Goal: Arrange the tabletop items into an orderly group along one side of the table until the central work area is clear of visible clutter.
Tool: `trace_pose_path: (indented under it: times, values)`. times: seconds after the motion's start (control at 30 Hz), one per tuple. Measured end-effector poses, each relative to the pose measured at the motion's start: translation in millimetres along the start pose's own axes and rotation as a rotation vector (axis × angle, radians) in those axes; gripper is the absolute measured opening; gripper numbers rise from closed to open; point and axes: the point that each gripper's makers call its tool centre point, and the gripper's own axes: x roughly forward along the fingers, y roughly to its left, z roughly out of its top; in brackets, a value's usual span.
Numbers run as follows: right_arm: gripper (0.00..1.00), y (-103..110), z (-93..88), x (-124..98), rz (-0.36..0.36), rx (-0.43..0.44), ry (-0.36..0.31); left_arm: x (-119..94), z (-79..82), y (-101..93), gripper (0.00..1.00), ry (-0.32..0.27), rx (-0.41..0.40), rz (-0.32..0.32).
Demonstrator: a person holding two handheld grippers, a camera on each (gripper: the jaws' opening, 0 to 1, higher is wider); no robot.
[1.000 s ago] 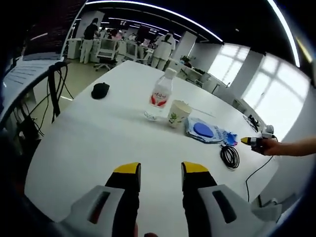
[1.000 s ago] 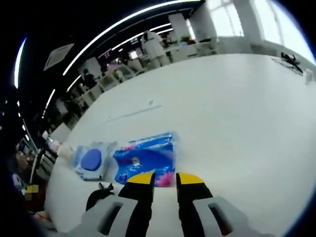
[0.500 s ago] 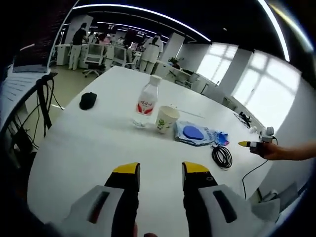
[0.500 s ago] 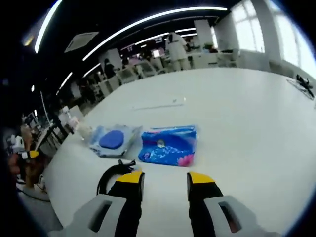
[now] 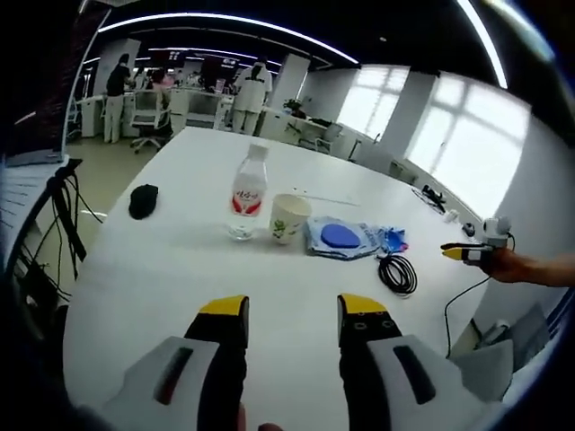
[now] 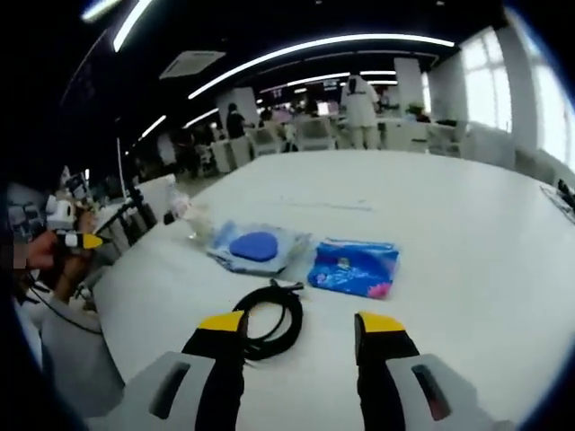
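Observation:
On the white table (image 5: 162, 278) stand a water bottle (image 5: 247, 191) with a red label and a paper cup (image 5: 288, 218), with a black mouse (image 5: 142, 200) off to their left. To their right lie a clear packet with a blue disc (image 5: 339, 237), a blue patterned packet (image 5: 391, 240) and a black cable coil (image 5: 396, 273). My left gripper (image 5: 292, 310) is open over bare table, well short of them. My right gripper (image 6: 301, 323) is open just above the cable coil (image 6: 269, 316), with both packets (image 6: 256, 247) (image 6: 355, 267) beyond it. A hand holds that right gripper (image 5: 472, 252) at the table's right edge.
Cables (image 5: 63, 206) hang off the table's left side. A small dark item (image 5: 431, 193) lies at the far right end, and a thin stick (image 6: 328, 205) lies behind the packets. People, desks and chairs (image 5: 148, 108) fill the room behind.
My right gripper's jaws have spread wider and its view has swung left, bringing the cable coil under them. My left view has drifted slightly; the tabletop items have not moved.

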Motion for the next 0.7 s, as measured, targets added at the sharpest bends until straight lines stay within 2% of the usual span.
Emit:
trace_pose_path:
  times: [0.1, 0.17, 0.27, 0.33, 0.37, 0.7]
  values:
    - [0.52, 9.4, 0.2, -0.8, 0.006, -0.005, -0.002, -3.4, 1.1, -2.4, 0.4, 0.0, 0.017, -0.008]
    - [0.53, 25.1, -3.2, -3.0, 0.022, -0.014, 0.0, -4.3, 0.0, -3.0, 0.41, 0.003, 0.025, -0.014]
    - [0.57, 31.5, -4.6, -3.7, 0.038, -0.012, -0.002, -5.1, -1.2, -2.8, 0.42, 0.002, 0.024, -0.018]
    - [0.59, 45.9, -9.6, -5.5, 0.046, -0.021, 0.005, -6.7, -2.4, -2.4, 0.43, -0.001, 0.017, -0.018]
    - [0.6, 43.3, -10.2, -4.9, 0.048, -0.024, 0.009, -7.1, -3.3, -2.9, 0.43, -0.001, 0.015, -0.02]
    - [0.64, 68.0, -22.9, -8.8, 0.059, -0.029, 0.026, -10.3, -8.8, -11.3, 0.49, 0.004, 0.027, -0.047]
